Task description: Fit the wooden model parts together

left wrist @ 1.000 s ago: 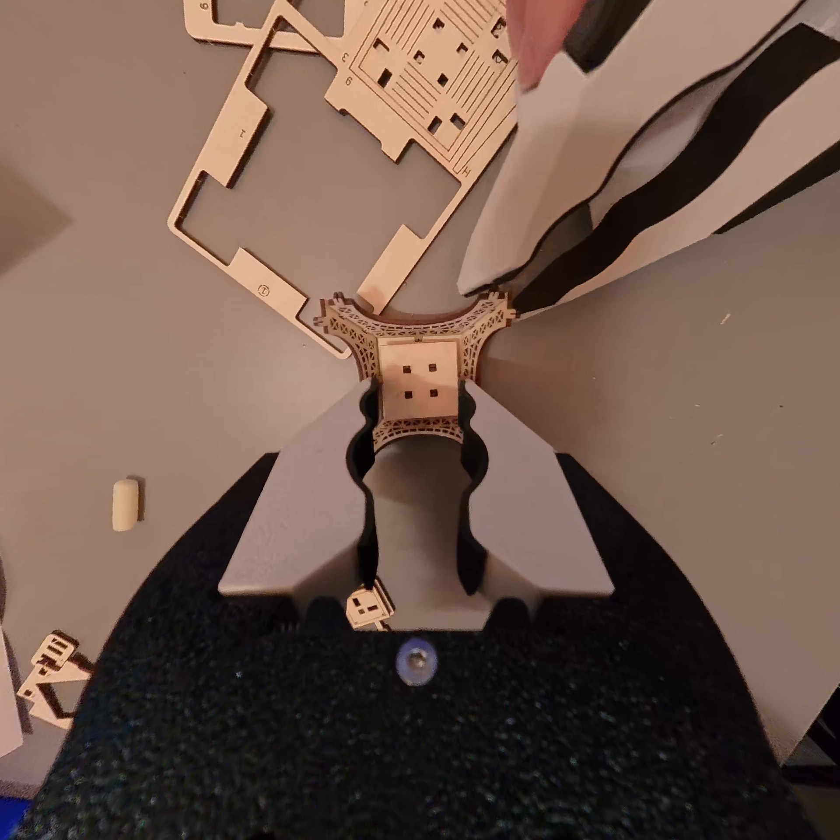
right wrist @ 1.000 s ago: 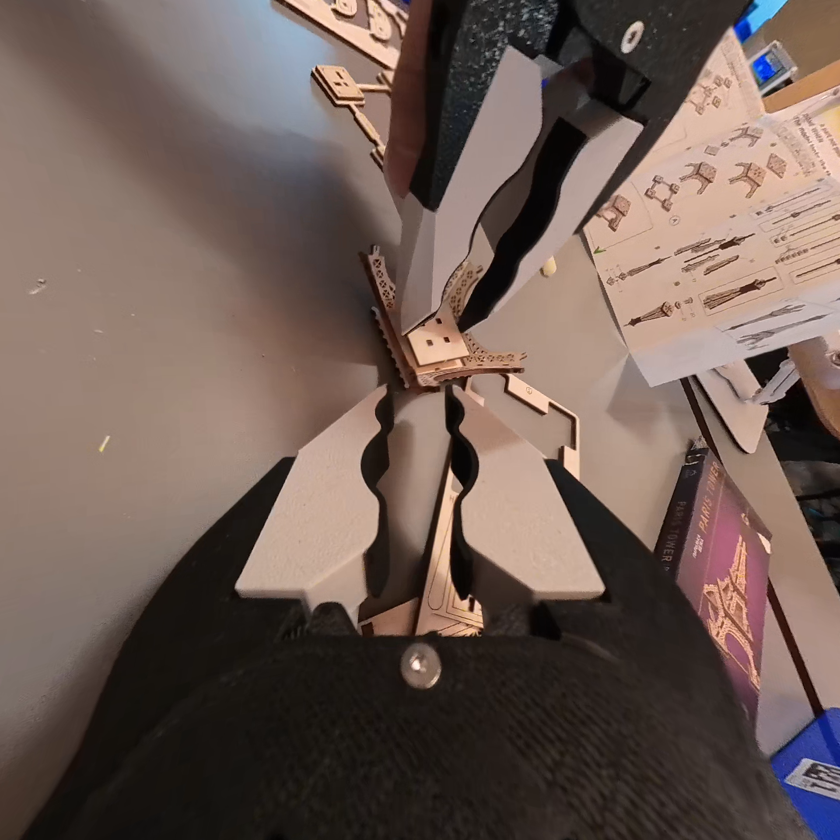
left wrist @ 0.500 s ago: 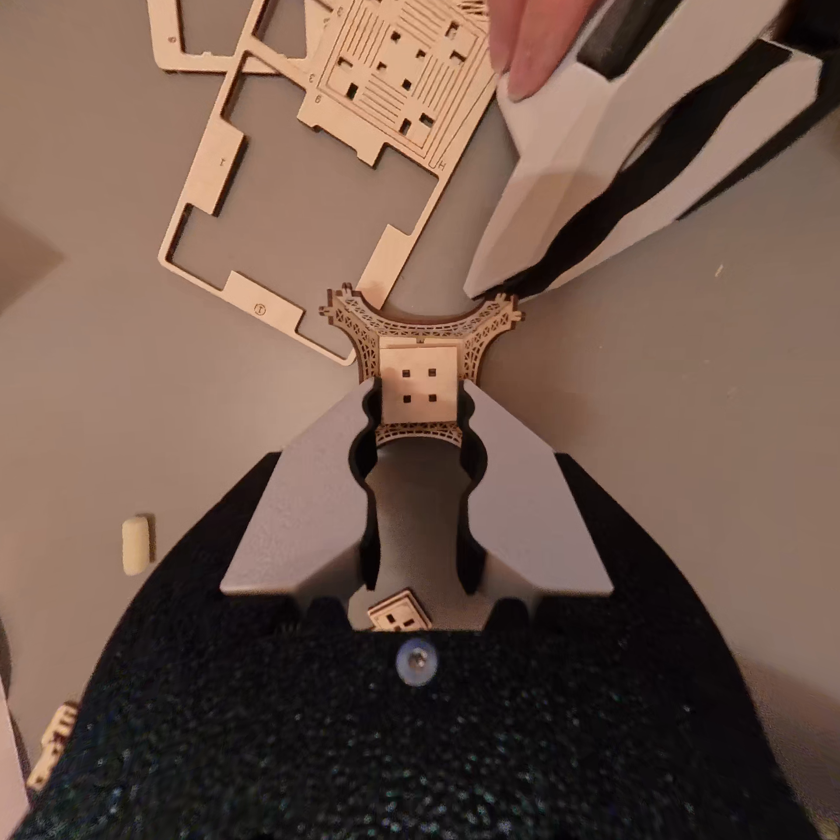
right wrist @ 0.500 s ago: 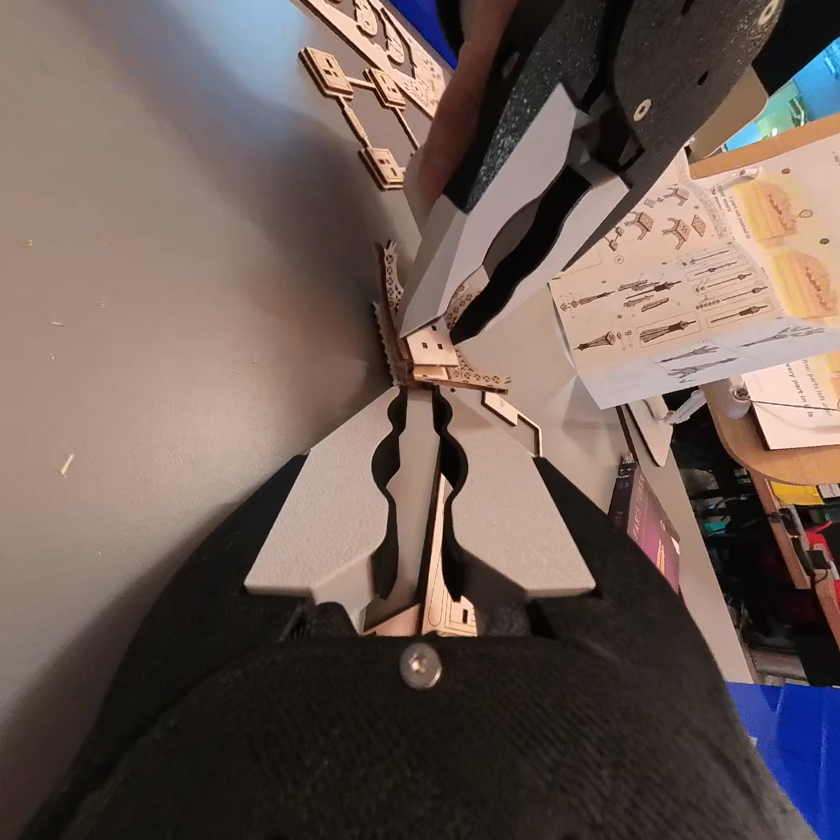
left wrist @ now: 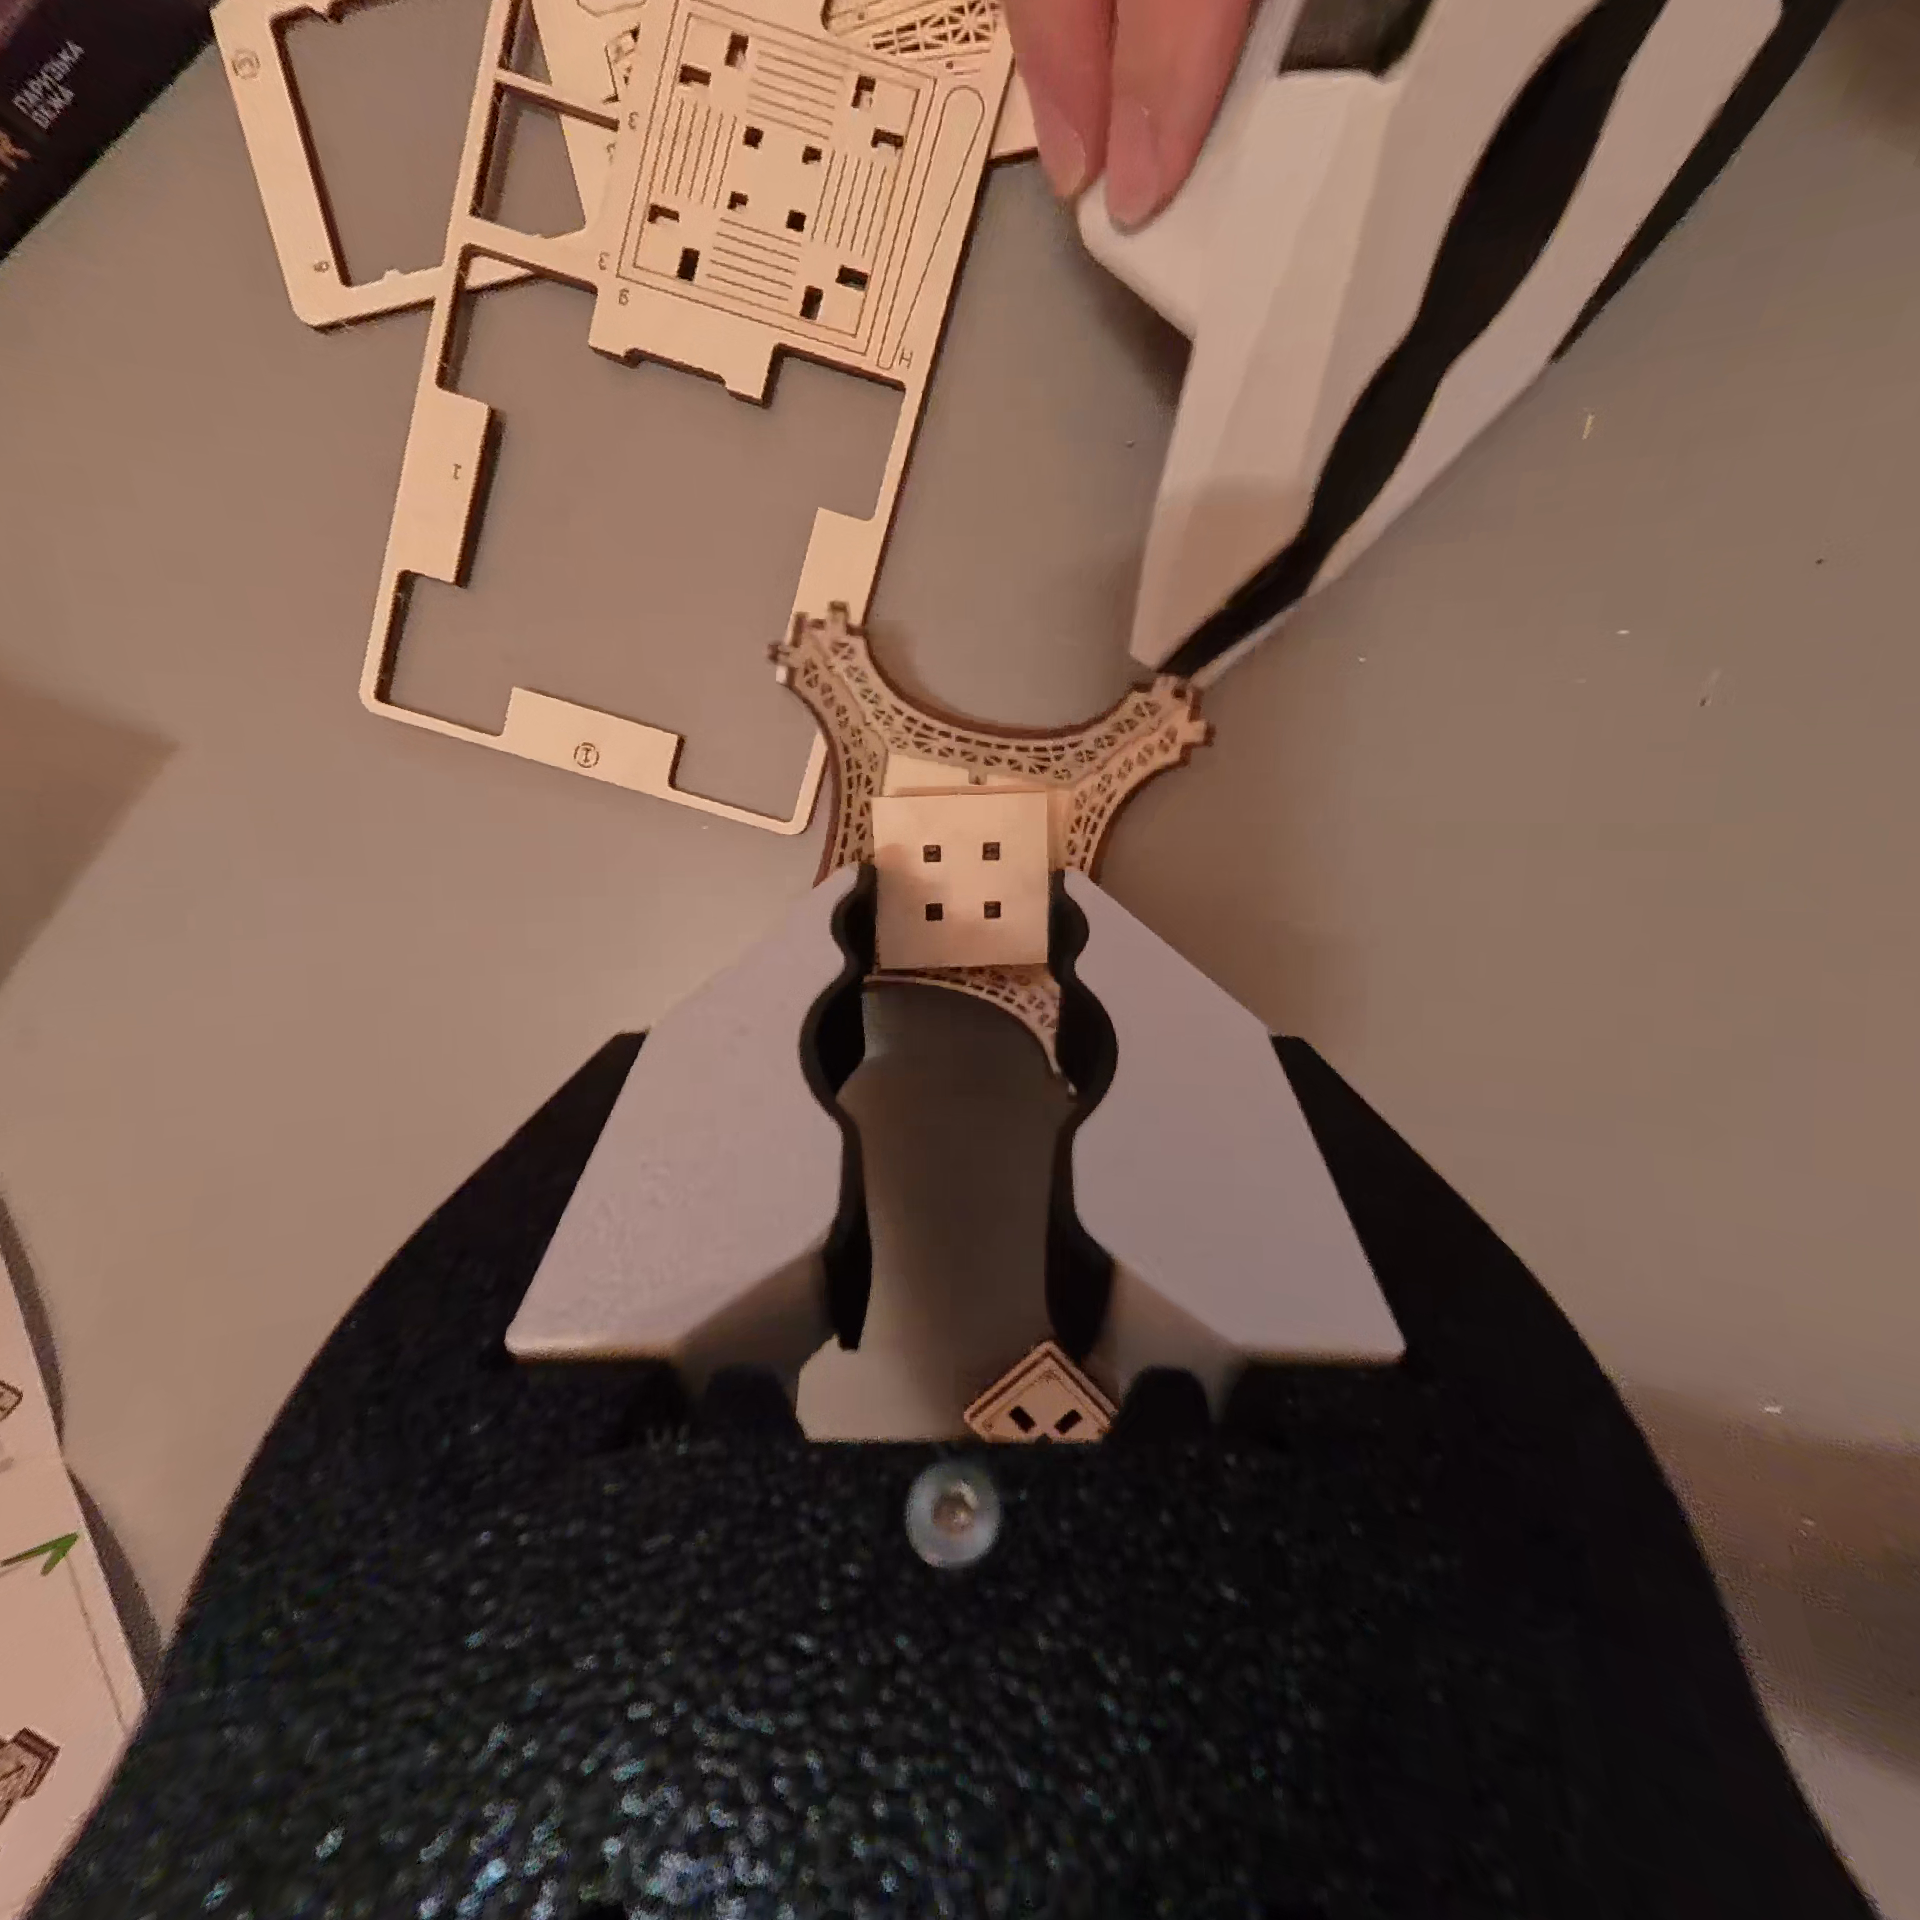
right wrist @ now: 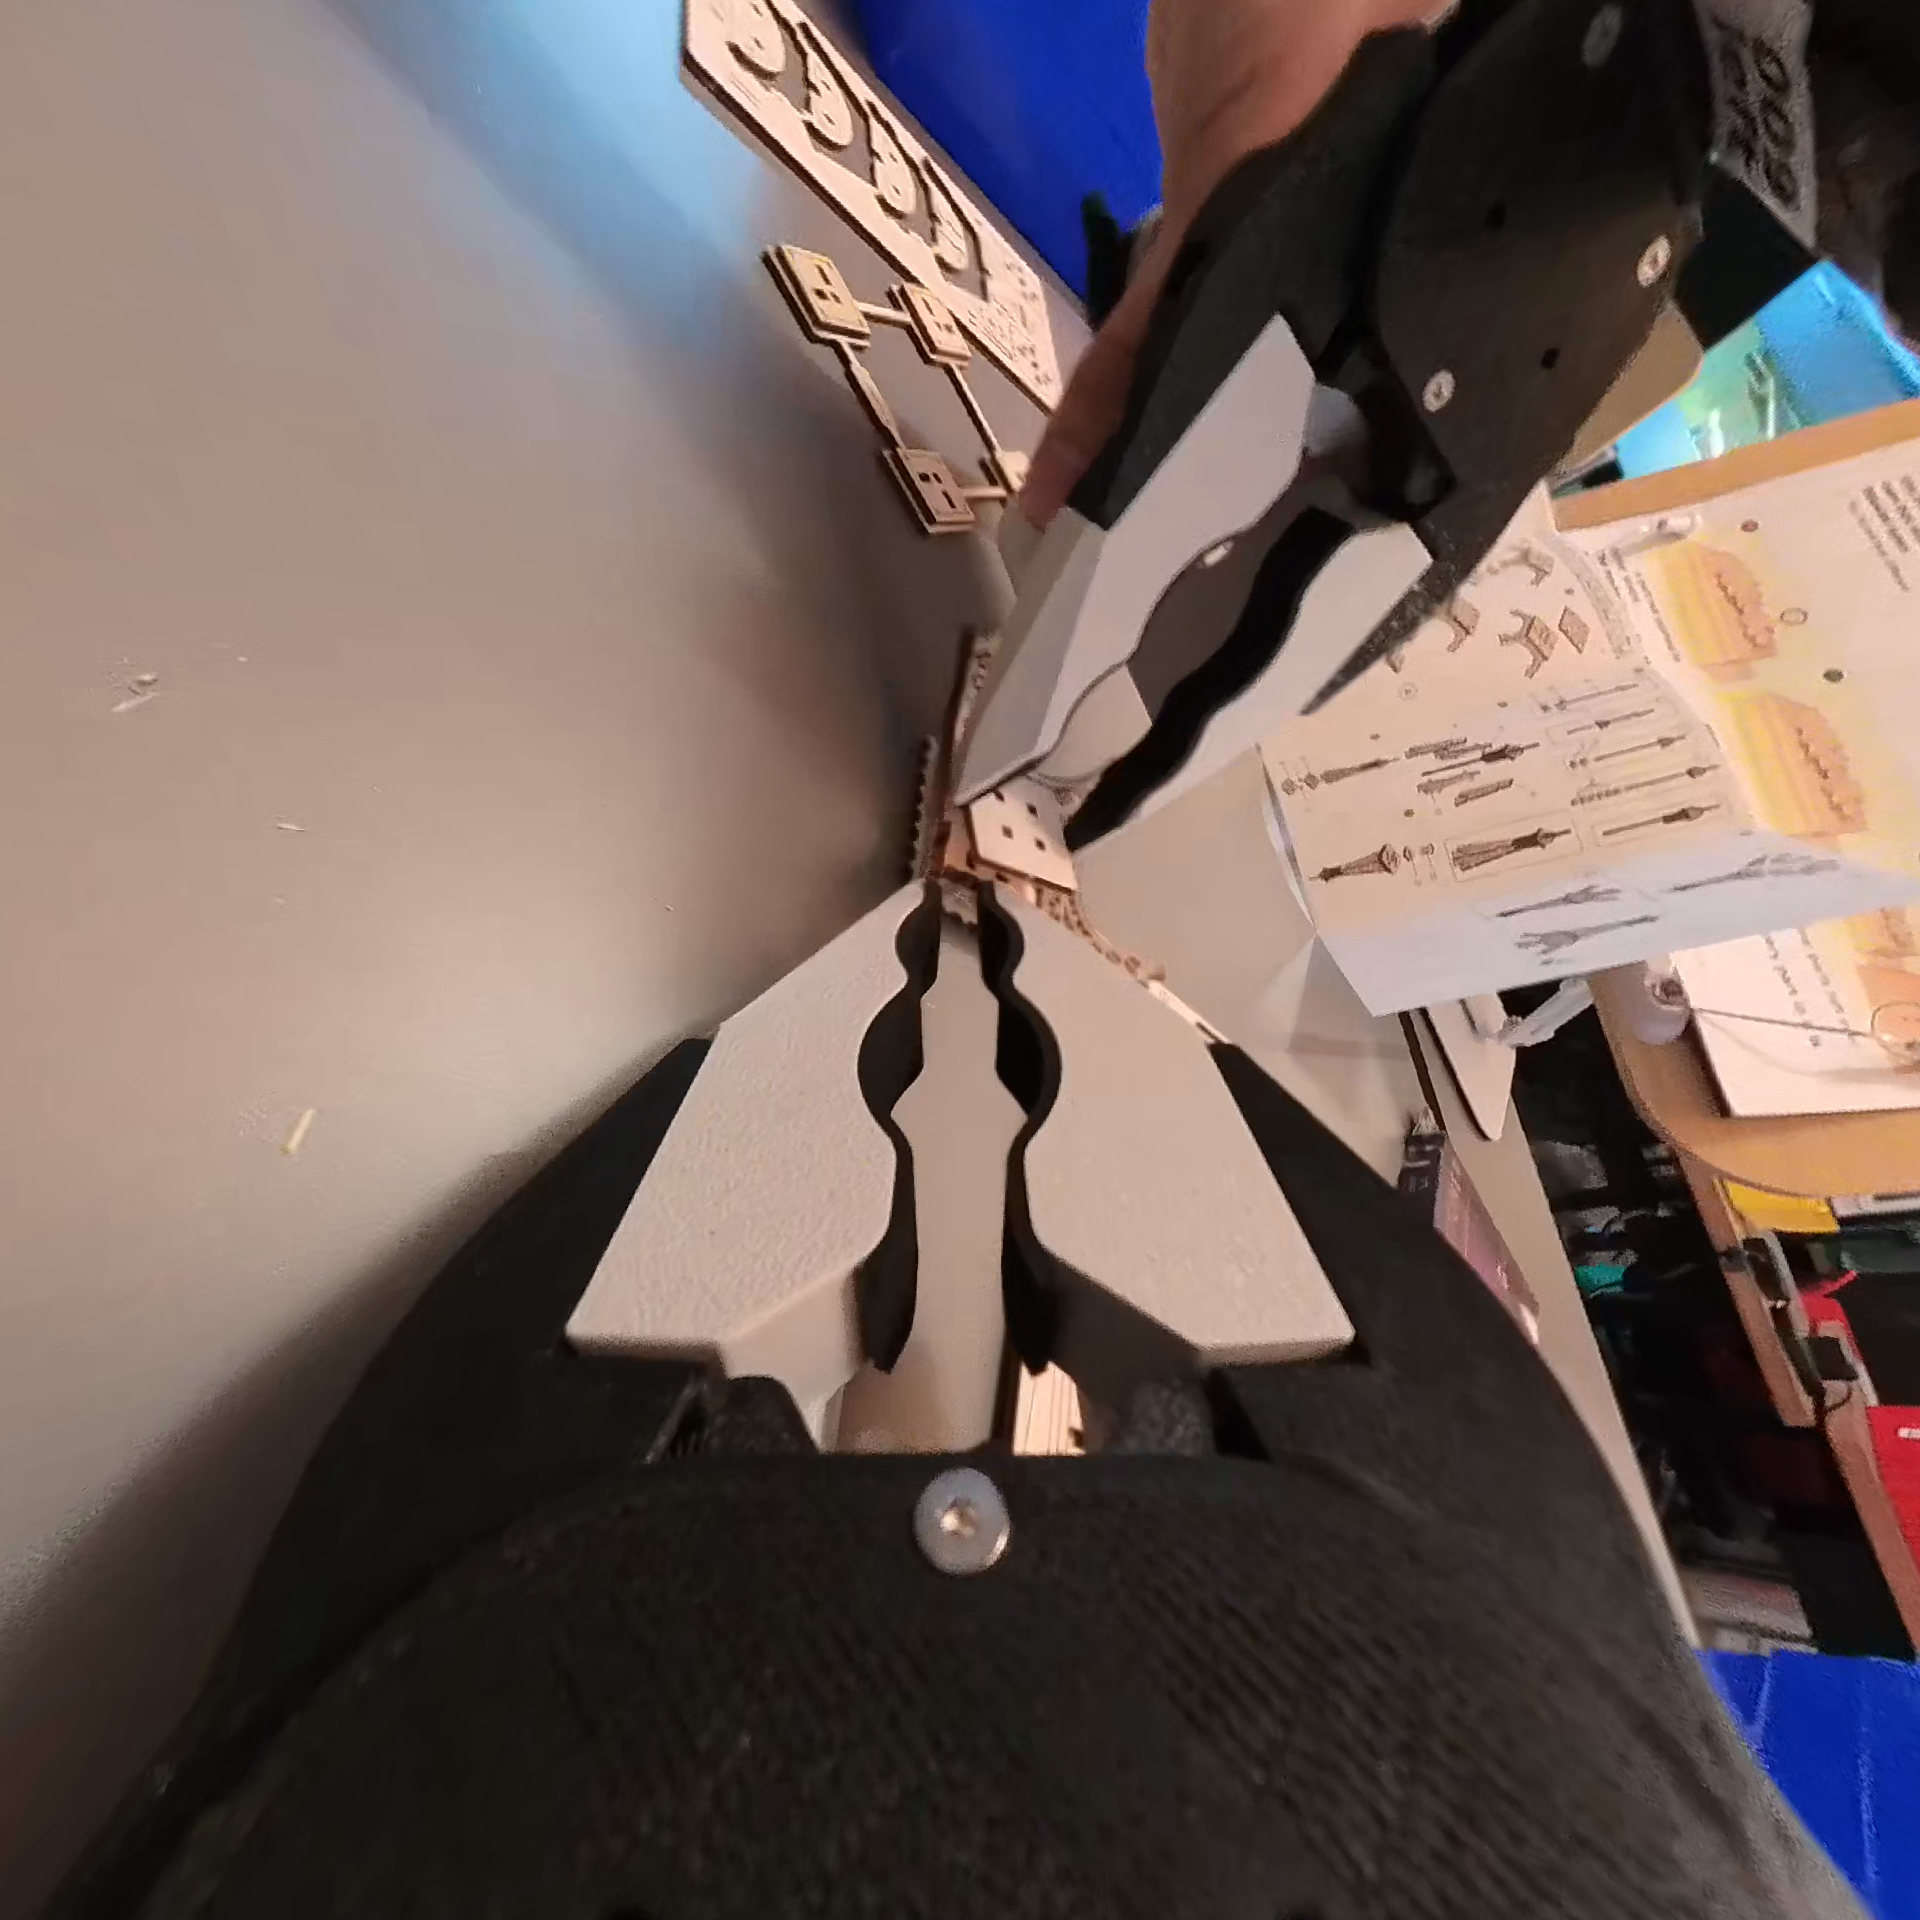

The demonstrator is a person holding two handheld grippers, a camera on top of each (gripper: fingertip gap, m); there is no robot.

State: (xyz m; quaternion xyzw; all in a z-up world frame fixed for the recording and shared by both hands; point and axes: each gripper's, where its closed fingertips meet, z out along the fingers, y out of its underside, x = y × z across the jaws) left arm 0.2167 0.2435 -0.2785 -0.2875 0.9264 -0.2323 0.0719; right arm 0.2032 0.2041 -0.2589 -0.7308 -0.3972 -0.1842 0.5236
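The wooden tower base [left wrist: 987, 743] has lattice arches and legs under a square plate with small holes [left wrist: 961, 883]. My left gripper [left wrist: 961, 888] is shut on it, one finger on each side of the plate. My right gripper [left wrist: 1179, 655] comes in from the upper right and pinches the tip of the far right leg [left wrist: 1153, 717]. In the right wrist view my right gripper [right wrist: 958, 896] is nearly closed on that thin lattice leg [right wrist: 951, 878]. The left gripper [right wrist: 1023, 805] holds the plate [right wrist: 1013, 831] just beyond.
Punched-out wooden frames [left wrist: 623, 436] lie on the grey table [left wrist: 1558, 935] at the upper left. A small square piece [left wrist: 1039, 1408] lies under my left gripper. An instruction sheet [right wrist: 1558, 790], a part sheet [right wrist: 883, 177] and a strip of small squares [right wrist: 883, 343] lie nearby. A person's fingers [left wrist: 1122, 114] rest on the right gripper. The tips of one gripper are about 5 cm away from the tips of the other.
My right gripper has narrowed onto the tower leg and swung round. Both views have shifted over the table. The left gripper's hold on the base is unchanged.
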